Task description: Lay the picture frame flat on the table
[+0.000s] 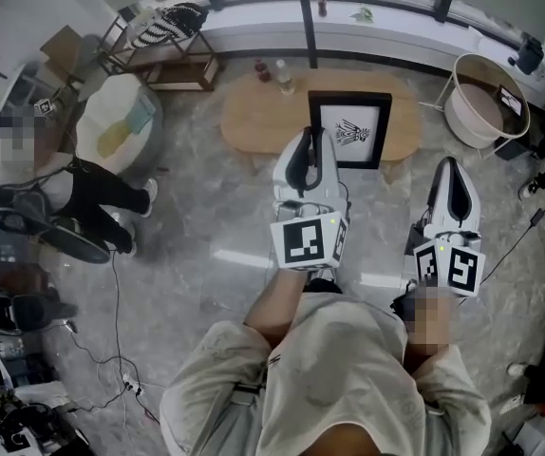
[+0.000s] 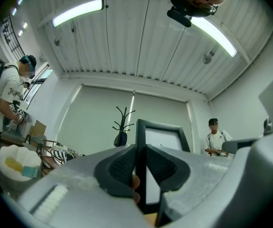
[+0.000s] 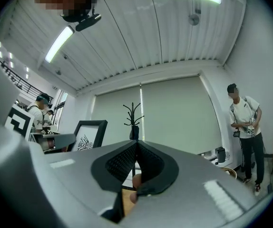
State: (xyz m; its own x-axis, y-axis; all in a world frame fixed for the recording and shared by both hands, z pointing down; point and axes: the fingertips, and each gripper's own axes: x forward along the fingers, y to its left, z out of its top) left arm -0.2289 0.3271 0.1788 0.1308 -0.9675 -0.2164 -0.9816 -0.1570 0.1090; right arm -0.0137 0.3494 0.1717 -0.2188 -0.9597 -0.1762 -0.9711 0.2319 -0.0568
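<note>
The picture frame (image 1: pixel 348 129) has a black border and a white sheet with a dark drawing. In the head view it sits over the right half of the oval wooden table (image 1: pixel 253 117). My left gripper (image 1: pixel 313 136) is shut on the frame's left edge. In the left gripper view the black bar runs upright between the pads of the left gripper (image 2: pixel 140 152), and the rest of the frame (image 2: pixel 161 126) rises to the right. My right gripper (image 1: pixel 450 164) hangs to the right of the frame and apart from it. The right gripper (image 3: pixel 136 148) is shut on nothing, with the frame (image 3: pixel 86 137) off to its left.
Two small bottles (image 1: pixel 279 76) stand at the table's far edge. A round white basket (image 1: pixel 486 98) sits on the floor to the right. A person (image 1: pixel 26 160), a cushioned seat (image 1: pixel 116 122) and a low shelf (image 1: pixel 163 46) are at the left. Cables trail across the floor.
</note>
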